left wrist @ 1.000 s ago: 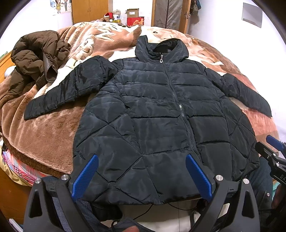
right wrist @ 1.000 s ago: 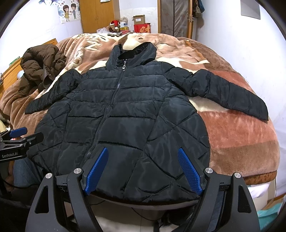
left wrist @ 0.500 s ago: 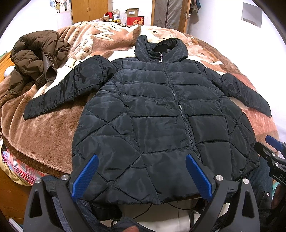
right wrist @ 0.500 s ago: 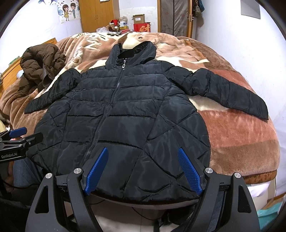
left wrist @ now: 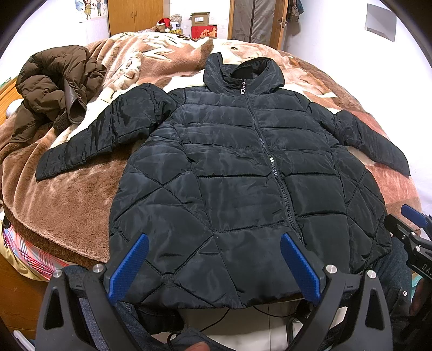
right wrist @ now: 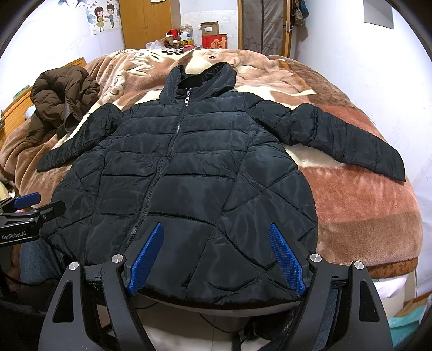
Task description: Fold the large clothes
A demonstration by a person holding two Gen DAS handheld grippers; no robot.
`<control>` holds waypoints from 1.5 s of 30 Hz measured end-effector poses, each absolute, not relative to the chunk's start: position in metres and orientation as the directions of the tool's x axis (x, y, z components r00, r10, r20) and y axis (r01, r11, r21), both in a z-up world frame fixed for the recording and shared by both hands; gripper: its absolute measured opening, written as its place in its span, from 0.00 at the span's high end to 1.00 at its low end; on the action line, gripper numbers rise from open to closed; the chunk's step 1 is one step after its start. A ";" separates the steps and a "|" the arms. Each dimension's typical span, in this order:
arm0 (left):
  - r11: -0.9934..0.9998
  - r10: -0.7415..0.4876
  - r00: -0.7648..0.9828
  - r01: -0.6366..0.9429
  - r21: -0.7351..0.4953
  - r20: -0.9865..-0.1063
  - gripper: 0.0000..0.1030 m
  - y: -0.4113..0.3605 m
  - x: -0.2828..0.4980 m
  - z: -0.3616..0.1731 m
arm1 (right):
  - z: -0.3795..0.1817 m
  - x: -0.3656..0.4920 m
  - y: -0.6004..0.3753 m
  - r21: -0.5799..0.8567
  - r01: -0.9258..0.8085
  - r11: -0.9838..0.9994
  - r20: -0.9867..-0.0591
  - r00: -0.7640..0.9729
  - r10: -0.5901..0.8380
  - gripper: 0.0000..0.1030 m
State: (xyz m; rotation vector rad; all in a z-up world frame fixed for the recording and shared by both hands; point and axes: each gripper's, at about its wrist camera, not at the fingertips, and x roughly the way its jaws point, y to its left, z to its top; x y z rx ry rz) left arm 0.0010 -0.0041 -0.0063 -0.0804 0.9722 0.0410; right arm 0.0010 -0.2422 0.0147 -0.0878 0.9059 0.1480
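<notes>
A black quilted hooded jacket (left wrist: 232, 172) lies flat and zipped on the bed, front up, both sleeves spread out, hem at the near edge. It also shows in the right wrist view (right wrist: 189, 175). My left gripper (left wrist: 214, 266) is open and empty, hovering over the hem's left half. My right gripper (right wrist: 216, 253) is open and empty over the hem's right half. The right gripper shows at the right edge of the left wrist view (left wrist: 413, 229), and the left gripper at the left edge of the right wrist view (right wrist: 27, 208).
A crumpled brown jacket (left wrist: 54, 86) lies at the bed's far left. A brown and cream plush blanket (right wrist: 364, 210) covers the bed. Boxes (right wrist: 213, 37) and wooden wardrobes (right wrist: 148, 24) stand behind the bed. A white wall runs along the right.
Both grippers have risen and eased back slightly; the jacket looks a little farther off. The jacket has not moved and both grippers stay open.
</notes>
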 end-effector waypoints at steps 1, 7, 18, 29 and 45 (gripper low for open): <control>0.996 -0.001 0.563 -0.071 -0.050 -0.827 0.03 -0.004 0.001 -0.006 | 0.015 0.001 -0.242 -0.013 -0.165 0.986 -0.789 0.608 0.091 0.22; 0.996 -0.001 0.563 -0.071 -0.049 -0.826 0.03 -0.004 0.001 -0.006 | 0.015 0.001 -0.242 -0.013 -0.165 0.986 -0.789 0.607 0.092 0.22; 0.996 -0.002 0.562 -0.070 -0.050 -0.827 0.03 -0.004 0.001 -0.006 | 0.015 0.002 -0.241 0.001 -0.168 0.986 -0.789 0.606 0.104 0.22; 0.995 -0.010 0.564 -0.073 -0.062 -0.825 0.03 0.004 0.010 -0.011 | 0.014 0.017 -0.236 -0.002 -0.178 0.984 -0.798 0.593 0.105 0.22; 0.964 0.054 0.587 -0.243 -0.112 -0.808 0.04 0.114 0.075 -0.025 | 0.008 0.101 -0.199 -0.001 -0.262 0.965 -0.805 0.573 0.155 0.22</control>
